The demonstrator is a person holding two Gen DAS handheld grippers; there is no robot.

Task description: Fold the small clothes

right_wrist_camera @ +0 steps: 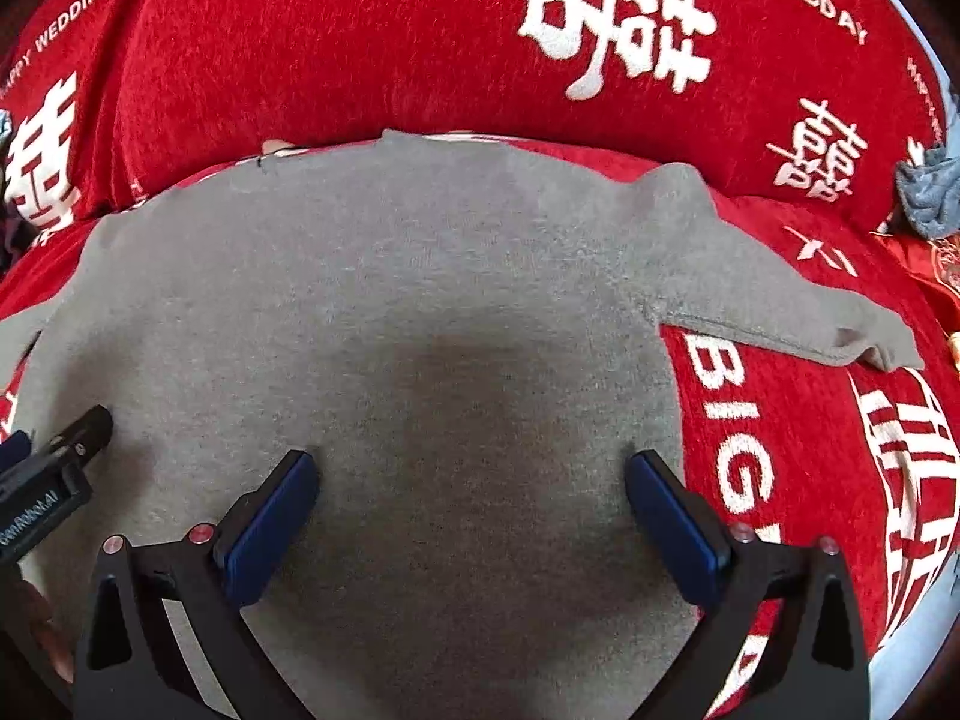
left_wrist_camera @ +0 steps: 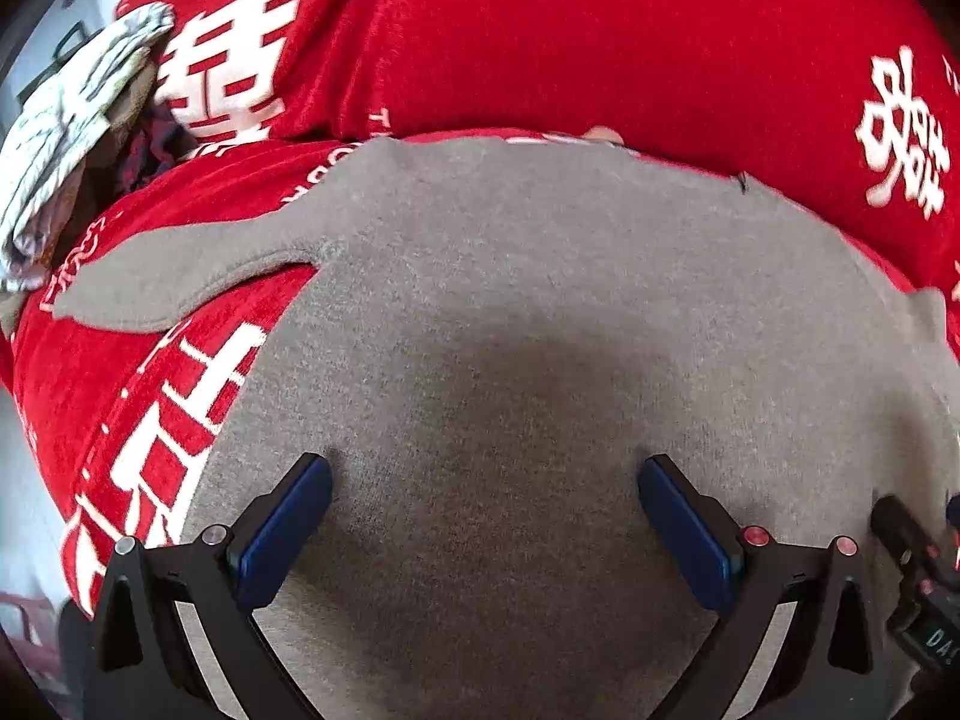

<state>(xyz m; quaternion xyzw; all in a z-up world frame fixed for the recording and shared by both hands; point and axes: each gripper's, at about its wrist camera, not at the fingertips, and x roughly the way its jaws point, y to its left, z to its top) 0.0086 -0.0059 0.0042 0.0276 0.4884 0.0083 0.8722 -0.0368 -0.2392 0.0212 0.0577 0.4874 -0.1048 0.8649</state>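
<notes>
A small grey top (left_wrist_camera: 510, 300) lies spread flat on a red cover printed with white characters (left_wrist_camera: 540, 48). Its left sleeve (left_wrist_camera: 180, 276) stretches out to the left in the left wrist view, and its right sleeve (right_wrist_camera: 780, 300) stretches right in the right wrist view. My left gripper (left_wrist_camera: 485, 480) hovers open just above the lower left of the grey top (right_wrist_camera: 420, 300), nothing between its blue pads. My right gripper (right_wrist_camera: 471, 474) is open too, over the lower right part. Each gripper shows at the edge of the other's view: the right one (left_wrist_camera: 918, 564), the left one (right_wrist_camera: 54, 468).
The red cover (right_wrist_camera: 300, 48) rises into a padded back behind the top. A pale patterned garment (left_wrist_camera: 66, 138) is piled at the far left, with dark cloth under it. A blue-grey cloth (right_wrist_camera: 930, 198) lies at the far right edge.
</notes>
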